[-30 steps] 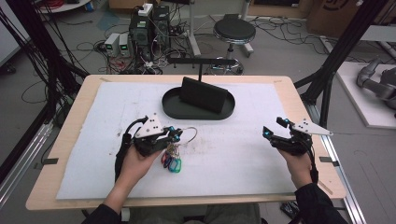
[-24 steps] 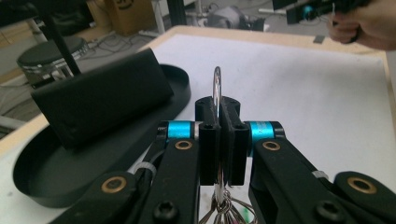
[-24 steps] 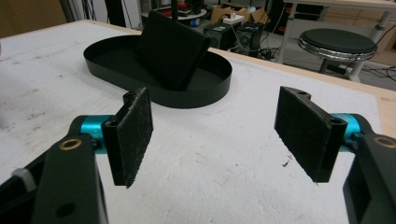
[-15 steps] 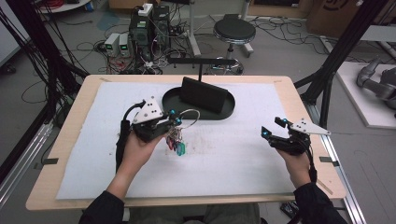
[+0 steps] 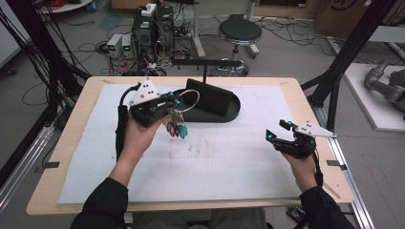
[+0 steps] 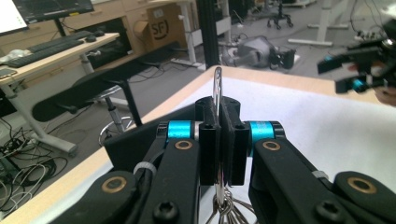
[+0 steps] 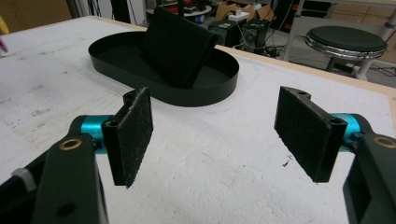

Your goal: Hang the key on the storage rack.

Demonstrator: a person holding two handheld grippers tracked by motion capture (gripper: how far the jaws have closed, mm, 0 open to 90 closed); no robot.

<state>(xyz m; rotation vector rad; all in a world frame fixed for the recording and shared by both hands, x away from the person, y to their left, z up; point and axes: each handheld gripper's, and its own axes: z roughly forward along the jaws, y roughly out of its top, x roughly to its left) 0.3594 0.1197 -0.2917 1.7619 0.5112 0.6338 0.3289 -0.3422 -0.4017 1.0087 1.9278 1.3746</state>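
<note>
- Nearest, the right gripper (image 5: 279, 132) hovers low over the white mat (image 5: 229, 157) at the table's right side; its jaws stand wide apart with nothing between them, as the right gripper view shows.
- Farther in and to the left, the left gripper (image 5: 173, 101) is raised above the mat; its jaws are pressed together on the wire ring (image 6: 217, 88) of a key bunch (image 5: 175, 128); the coloured tags hang below the jaws, clear of the mat.
- Beyond, the ring's loop reaches over the near left rim of the black oval tray (image 5: 236, 106); a black slanted block (image 5: 210, 98) stands inside the tray.
</note>
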